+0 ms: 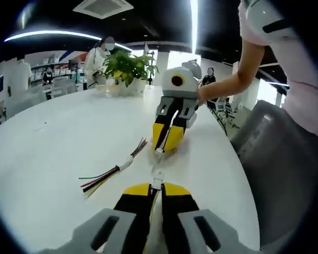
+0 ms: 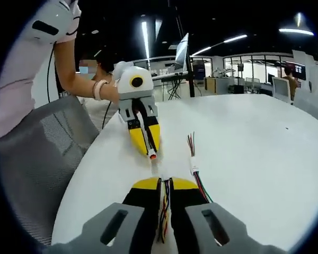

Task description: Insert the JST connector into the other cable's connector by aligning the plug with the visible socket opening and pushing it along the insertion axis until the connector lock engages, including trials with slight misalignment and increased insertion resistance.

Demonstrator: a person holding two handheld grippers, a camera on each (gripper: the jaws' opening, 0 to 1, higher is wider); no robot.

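Left claw (image 1: pixel 156 189), low centre in the left gripper view, pinches a white connector (image 1: pixel 157 181) nose-out. Right claw (image 2: pixel 166 184) clamps its cable (image 2: pixel 165 207); red-tipped plug (image 2: pixel 152 155) faces it, apparently lined up for mating. Spare harness (image 1: pixel 112 172) lies on the white worktop (image 1: pixel 53 148), left of centre. Socket opening too small to make out.

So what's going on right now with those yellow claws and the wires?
Left claw shut on white connector. Right claw shut on its cable. Tips facing, small gap. Spare wire harness beside, not blocking.
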